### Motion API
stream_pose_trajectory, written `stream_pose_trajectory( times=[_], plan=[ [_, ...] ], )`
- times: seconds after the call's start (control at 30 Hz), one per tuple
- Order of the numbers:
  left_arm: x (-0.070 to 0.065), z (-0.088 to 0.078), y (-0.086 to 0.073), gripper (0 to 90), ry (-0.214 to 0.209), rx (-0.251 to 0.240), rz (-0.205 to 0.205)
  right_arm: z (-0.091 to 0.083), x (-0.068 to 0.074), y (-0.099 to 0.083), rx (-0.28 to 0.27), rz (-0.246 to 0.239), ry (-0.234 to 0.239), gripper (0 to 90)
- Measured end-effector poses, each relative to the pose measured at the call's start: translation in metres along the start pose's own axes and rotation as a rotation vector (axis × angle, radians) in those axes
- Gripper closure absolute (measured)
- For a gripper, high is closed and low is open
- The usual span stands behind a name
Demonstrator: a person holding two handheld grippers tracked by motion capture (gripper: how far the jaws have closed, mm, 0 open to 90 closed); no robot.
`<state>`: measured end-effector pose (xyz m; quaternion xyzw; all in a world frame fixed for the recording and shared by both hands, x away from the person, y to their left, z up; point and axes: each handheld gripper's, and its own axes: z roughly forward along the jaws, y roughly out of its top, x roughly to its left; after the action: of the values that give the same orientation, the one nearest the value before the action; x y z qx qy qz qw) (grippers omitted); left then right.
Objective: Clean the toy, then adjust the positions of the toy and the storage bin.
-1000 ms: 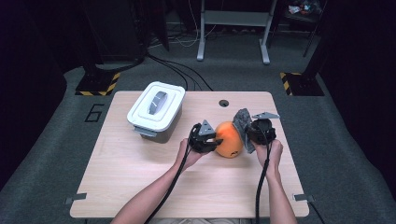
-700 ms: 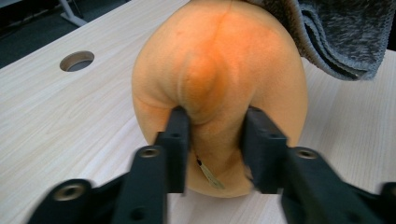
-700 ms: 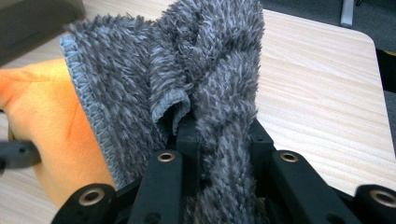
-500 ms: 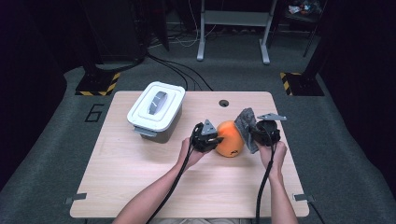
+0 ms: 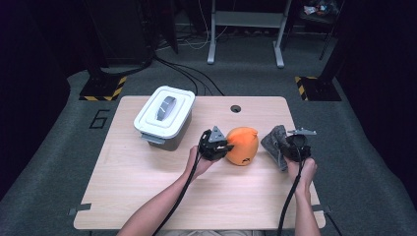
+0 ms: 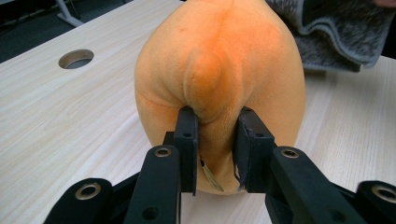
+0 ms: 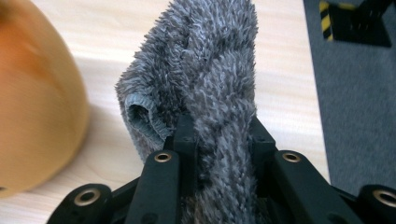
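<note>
Left gripper (image 5: 222, 146) clamped on a fold of the orange plush toy (image 5: 243, 145), jaws having just closed in on that pinch of fabric; seen up close in the left gripper view (image 6: 215, 140), both black pads pressed into a raised ridge low on the toy (image 6: 219, 74), soft body bulging above and to either side. Toy resting on the wooden table (image 5: 147, 196) near its centre, slightly toward 3 o'clock, just beside the gripper at its 3 o'clock. Right gripper (image 5: 290, 147) closed around a grey fluffy cloth (image 5: 275, 142), well toward the table's 3 o'clock edge; in the right gripper view (image 7: 219, 140) shaggy pile (image 7: 210, 70) squeezed between the jaws, rising upright above them, one rolled edge curling off at 9 o'clock. Orange toy (image 7: 37, 93) visible there at 9 o'clock of the cloth, near but apart, a strip of bare wood between. In the high view, cloth hanging at 10 o'clock of the right hand (image 5: 302, 172), near the toy's 3 o'clock side without touching. White lidded box (image 5: 164, 115) standing at the toy's 10 o'clock, well apart, lid on, grey handle across the top. Round hole (image 5: 236, 108) in the tabletop at the toy's 12 o'clock.
</note>
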<state>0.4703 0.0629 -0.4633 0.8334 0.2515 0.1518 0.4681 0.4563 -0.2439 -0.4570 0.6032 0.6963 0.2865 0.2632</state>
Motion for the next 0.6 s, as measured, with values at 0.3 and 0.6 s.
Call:
stream_pose_trajectory(
  times=[0.3, 0.6],
  plan=[
    [0.0, 0.0, -0.001, 74.2, 0.004, -0.007, 0.006, 0.022, -0.012, -0.011, 0.075, 0.045, 0.003, 52.5],
    [0.001, -0.001, -0.002, 74.2, -0.005, -0.01, 0.009, 0.01, -0.011, -0.008, 0.038, 0.033, 0.014, 21.5]
  ],
)
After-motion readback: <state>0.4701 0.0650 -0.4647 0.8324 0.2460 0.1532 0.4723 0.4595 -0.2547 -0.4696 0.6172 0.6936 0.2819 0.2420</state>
